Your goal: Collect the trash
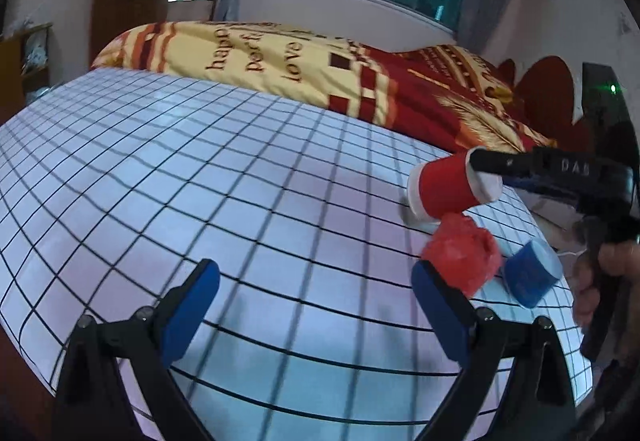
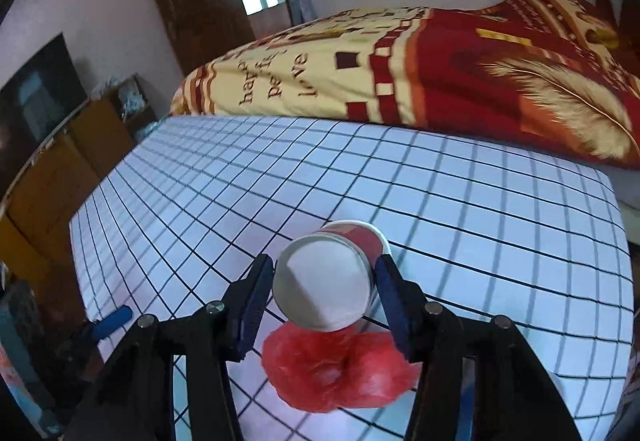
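Right gripper (image 2: 325, 293) is seen low in the centre of its own view, closed around a red paper cup (image 2: 332, 277) whose white base faces the camera; both blue pads sit against the cup's sides. From the left wrist view the same cup (image 1: 448, 189) is held tilted at the right edge of the frame, above the gridded table (image 1: 200, 181). Directly under it lies a crumpled red plastic bag (image 2: 340, 369), with a small blue cup (image 1: 530, 273) on its side just beside the bag. Left gripper (image 1: 316, 305) hangs with its jaws spread wide and nothing between them, at the bottom of its frame.

For the carry to go well, only light pressure should be kept on the thin paper wall, so that it is not crushed or squeezed out of the pads. The cup should be lifted clear of the bag before it is moved sideways. No bin is visible in either view.
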`<state>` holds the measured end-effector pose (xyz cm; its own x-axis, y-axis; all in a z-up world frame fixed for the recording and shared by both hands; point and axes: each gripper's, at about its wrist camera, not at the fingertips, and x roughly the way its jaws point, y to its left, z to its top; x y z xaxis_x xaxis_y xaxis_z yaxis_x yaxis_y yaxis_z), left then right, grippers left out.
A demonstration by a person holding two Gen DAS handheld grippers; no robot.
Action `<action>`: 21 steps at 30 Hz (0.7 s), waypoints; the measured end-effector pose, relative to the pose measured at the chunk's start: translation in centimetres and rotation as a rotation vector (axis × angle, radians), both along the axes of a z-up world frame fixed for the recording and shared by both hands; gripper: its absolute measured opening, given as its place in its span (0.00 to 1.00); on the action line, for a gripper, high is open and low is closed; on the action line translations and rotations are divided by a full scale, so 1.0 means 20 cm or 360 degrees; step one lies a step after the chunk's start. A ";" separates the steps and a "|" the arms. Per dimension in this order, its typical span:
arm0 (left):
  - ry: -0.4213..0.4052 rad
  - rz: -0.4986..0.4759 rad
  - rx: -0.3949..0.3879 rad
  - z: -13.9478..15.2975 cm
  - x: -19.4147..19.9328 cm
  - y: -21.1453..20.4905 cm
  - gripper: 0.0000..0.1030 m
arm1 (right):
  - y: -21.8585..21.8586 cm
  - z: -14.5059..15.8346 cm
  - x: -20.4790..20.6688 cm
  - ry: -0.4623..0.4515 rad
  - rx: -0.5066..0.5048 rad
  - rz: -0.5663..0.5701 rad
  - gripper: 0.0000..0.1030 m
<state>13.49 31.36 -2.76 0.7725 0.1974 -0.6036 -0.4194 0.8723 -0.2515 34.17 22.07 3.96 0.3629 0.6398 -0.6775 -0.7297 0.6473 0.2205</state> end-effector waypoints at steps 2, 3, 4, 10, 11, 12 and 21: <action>-0.0009 -0.0046 0.0009 0.02 0.01 -0.06 0.94 | -0.09 0.04 0.01 -0.0025 -0.0013 -0.0051 0.01; -0.0007 -0.0072 0.0028 0.03 0.03 -0.09 0.94 | -0.13 0.05 0.02 -0.0020 0.0000 -0.0069 0.01; -0.0004 -0.0091 0.0043 0.03 0.04 -0.12 0.94 | -0.16 0.06 0.03 0.0000 0.0009 -0.0074 0.01; -0.0012 -0.0197 0.0069 0.07 0.13 -0.26 0.94 | -0.39 0.08 0.09 -0.0001 -0.0024 -0.0200 0.42; -0.0003 -0.0209 0.0084 0.07 0.15 -0.28 0.94 | -0.40 0.07 0.10 -0.0005 -0.0036 -0.0220 0.63; 0.0012 -0.0233 0.0079 0.07 0.18 -0.30 0.94 | -0.42 0.06 0.11 -0.0023 -0.0028 -0.0253 0.88; 0.0264 -0.0440 0.0119 -0.05 0.56 -0.43 0.92 | -0.51 0.04 0.26 -0.0063 -0.0012 -0.0346 0.89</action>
<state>24.65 22.81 -3.81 0.6953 0.0428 -0.7174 -0.1943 0.9723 -0.1303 39.39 11.93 4.68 0.5183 0.5383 -0.6645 -0.5805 0.7921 0.1887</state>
